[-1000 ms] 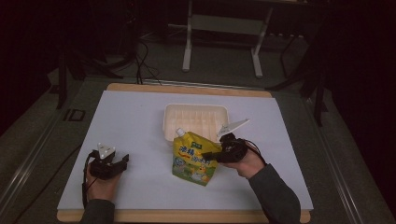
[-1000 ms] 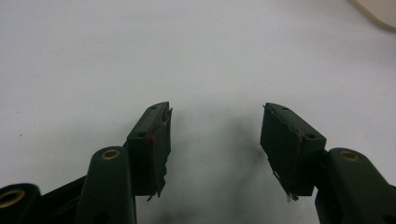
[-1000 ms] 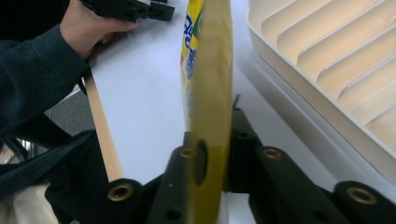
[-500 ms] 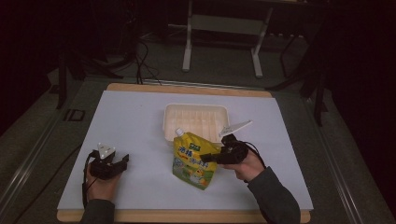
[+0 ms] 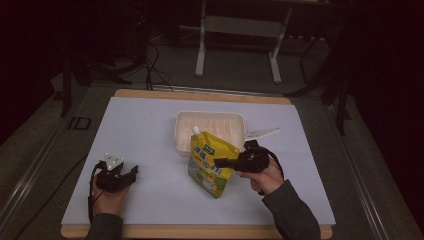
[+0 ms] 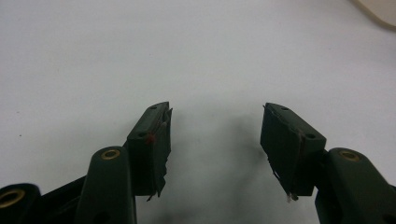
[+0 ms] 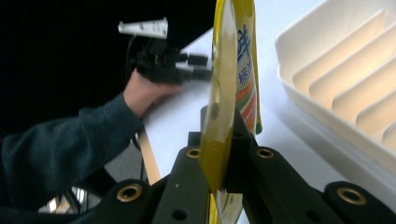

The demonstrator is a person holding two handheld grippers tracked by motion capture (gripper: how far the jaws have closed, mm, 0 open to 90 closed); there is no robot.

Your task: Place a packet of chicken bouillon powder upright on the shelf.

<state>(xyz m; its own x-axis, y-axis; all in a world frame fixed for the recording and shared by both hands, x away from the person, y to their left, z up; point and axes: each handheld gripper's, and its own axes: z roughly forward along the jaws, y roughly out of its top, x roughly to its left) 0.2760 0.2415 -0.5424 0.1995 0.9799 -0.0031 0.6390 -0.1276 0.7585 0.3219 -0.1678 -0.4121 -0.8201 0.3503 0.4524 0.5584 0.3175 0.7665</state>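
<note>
A yellow spouted pouch (image 5: 209, 165) stands tilted on the white table mat, just in front of a white ribbed tray (image 5: 235, 120). My right gripper (image 5: 223, 162) is shut on the pouch's right edge. In the right gripper view, the pouch (image 7: 223, 84) rises edge-on from between the closed jaws of that gripper (image 7: 222, 123), and the tray (image 7: 336, 70) lies to the right. My left gripper (image 5: 127, 175) rests on the mat at the front left, apart from the pouch. Its jaws stand open over bare mat, with nothing between them (image 6: 215, 112).
The mat (image 5: 150, 130) covers a wooden table, with its front edge close to both hands. The left hand and its gripper (image 7: 163, 58) show farther off in the right gripper view. A corner of the tray (image 6: 380, 9) shows at the top right. Dark floor and stand legs lie beyond.
The pouch's spouted top has come up slightly, so it stands a little more upright in the right gripper. The left hand has not moved.
</note>
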